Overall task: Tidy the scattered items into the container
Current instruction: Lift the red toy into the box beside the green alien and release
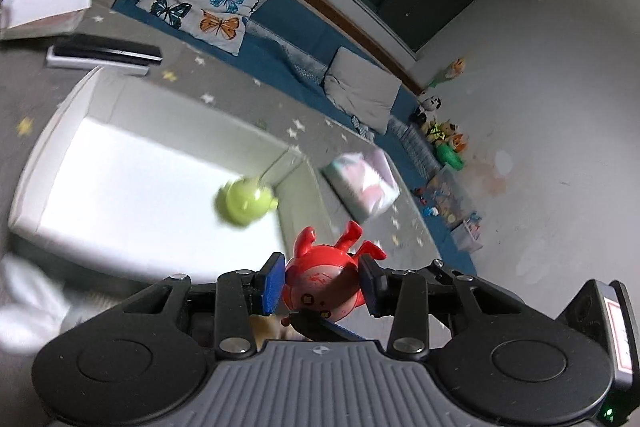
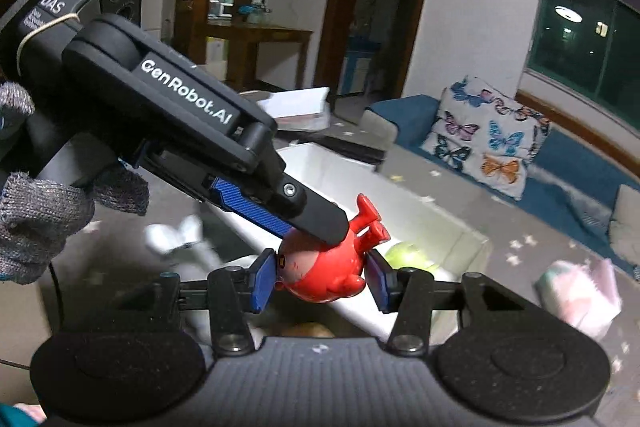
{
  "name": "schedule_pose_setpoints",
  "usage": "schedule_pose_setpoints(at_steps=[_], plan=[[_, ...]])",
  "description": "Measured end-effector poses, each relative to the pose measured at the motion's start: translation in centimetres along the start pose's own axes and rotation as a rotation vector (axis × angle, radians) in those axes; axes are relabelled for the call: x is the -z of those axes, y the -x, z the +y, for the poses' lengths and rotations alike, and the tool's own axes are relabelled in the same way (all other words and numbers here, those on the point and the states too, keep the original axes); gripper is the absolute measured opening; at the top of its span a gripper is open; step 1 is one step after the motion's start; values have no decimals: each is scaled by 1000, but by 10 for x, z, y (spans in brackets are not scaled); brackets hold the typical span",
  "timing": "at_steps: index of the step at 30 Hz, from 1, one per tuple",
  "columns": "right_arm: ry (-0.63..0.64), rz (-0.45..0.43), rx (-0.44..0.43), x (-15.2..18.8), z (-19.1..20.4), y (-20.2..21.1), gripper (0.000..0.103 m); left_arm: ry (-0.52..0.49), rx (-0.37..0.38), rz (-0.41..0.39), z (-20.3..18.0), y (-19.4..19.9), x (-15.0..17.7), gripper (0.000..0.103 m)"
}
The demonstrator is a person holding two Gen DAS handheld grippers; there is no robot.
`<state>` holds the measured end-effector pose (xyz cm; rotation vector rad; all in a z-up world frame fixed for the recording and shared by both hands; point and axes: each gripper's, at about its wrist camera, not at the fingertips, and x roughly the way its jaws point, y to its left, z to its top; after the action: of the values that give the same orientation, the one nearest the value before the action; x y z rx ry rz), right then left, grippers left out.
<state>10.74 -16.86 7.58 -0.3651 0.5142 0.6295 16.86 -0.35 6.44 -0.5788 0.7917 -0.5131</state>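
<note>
2 tools meet on 1 red toy above the white container, which sits on a grey star-print mat. In the right wrist view the right tool has its blue pads pressed to the toy's 2 flanks, narrowed to the toy's width, while the left tool reaches in from 10 o'clock with a finger across the toy's top. In the left wrist view the left tool brackets the same toy, its pads touching or nearly so; whether it bears weight cannot be told. A green toy already lies inside the container, at 12 o'clock from the red one. The step in hand looks like a handover or joint carry. Next, 1 tool likely must let go before the other lowers the toy over the rim and spreads its fingers.
</note>
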Motion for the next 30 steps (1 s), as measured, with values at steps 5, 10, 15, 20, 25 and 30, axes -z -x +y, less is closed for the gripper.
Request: schedule_pose_setpoints(at_steps=[5,10,15,20,25,30], plan=[[-16,69,9,-6,-26,-36,48,42,-11,39,14,-42,-22,42],[-29,162,-18,0,-42,-73,48,118,-18,104,39,-75,-28,41],[-7,239,-29,5,-46,-101,48,160,-30,139,55,-95,-30,40],[8,289,-48,6,-49,-117,48,192,-32,145,66,-103,-32,40],[0,331,-89,6,-54,-124,48,200,-38,149,69,-106,-30,40],[-8,338,-103,5,-57,-128,48,203,-48,153,69,-108,-28,40]])
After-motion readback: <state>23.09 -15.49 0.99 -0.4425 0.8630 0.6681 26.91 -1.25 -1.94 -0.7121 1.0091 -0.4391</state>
